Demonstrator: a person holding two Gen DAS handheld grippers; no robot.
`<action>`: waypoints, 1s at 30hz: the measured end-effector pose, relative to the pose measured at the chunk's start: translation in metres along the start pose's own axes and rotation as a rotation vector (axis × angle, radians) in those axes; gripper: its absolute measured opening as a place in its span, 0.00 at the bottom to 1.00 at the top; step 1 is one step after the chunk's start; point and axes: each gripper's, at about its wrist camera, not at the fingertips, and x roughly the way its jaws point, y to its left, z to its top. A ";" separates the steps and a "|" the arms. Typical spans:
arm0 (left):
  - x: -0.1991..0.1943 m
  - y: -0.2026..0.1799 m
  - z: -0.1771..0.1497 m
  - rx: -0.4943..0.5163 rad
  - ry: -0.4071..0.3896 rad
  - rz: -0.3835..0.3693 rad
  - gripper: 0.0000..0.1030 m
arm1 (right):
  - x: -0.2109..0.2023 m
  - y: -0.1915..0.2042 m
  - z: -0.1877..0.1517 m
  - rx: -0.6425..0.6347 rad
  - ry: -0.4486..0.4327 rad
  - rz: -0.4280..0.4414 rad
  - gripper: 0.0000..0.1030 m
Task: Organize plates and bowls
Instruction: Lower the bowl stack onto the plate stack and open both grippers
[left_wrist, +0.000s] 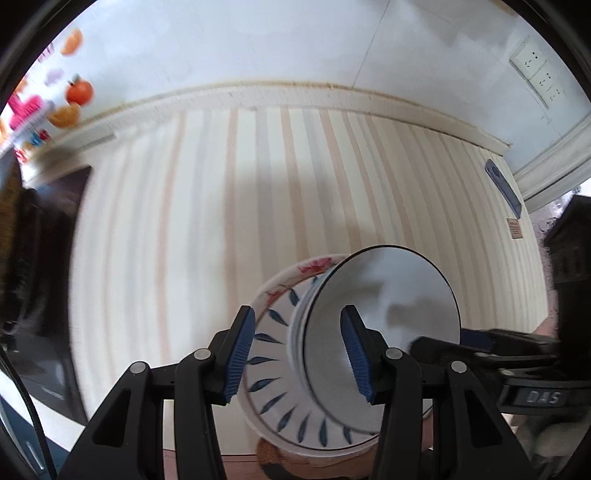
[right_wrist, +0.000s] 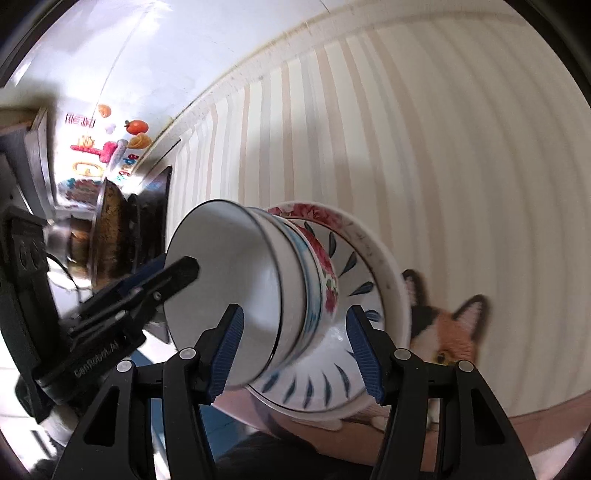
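Note:
A stack of dishes fills the lower middle of both views and looks tipped sideways because the cameras are rolled. A white bowl (left_wrist: 391, 295) (right_wrist: 229, 266) with a dark rim tops it, nested in other bowls, one with red flowers (right_wrist: 328, 273). These rest on a blue-leaf plate (left_wrist: 273, 369) (right_wrist: 354, 266) and a larger flower-rimmed plate (left_wrist: 317, 264) (right_wrist: 391, 280). My left gripper (left_wrist: 297, 354) (right_wrist: 173, 271) is open, one finger inside the white bowl and one outside its wall. My right gripper (right_wrist: 295, 350) (left_wrist: 443, 341) is open too, straddling the opposite side of the bowl.
The stack sits on a mat with a fox picture (right_wrist: 450, 332). Striped wallpaper (left_wrist: 258, 203) is behind. A dark screen (left_wrist: 48, 258) and fruit stickers (left_wrist: 77, 92) lie to the left, wall sockets (left_wrist: 532, 70) and dark furniture (left_wrist: 569, 240) to the right.

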 end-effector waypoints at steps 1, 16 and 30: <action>-0.004 0.000 -0.002 0.003 -0.012 0.018 0.45 | -0.007 0.004 -0.003 -0.014 -0.019 -0.029 0.64; -0.099 -0.003 -0.042 0.013 -0.224 0.087 0.83 | -0.110 0.061 -0.077 -0.155 -0.321 -0.255 0.98; -0.183 -0.028 -0.116 -0.032 -0.409 0.131 0.92 | -0.193 0.093 -0.170 -0.243 -0.477 -0.270 0.99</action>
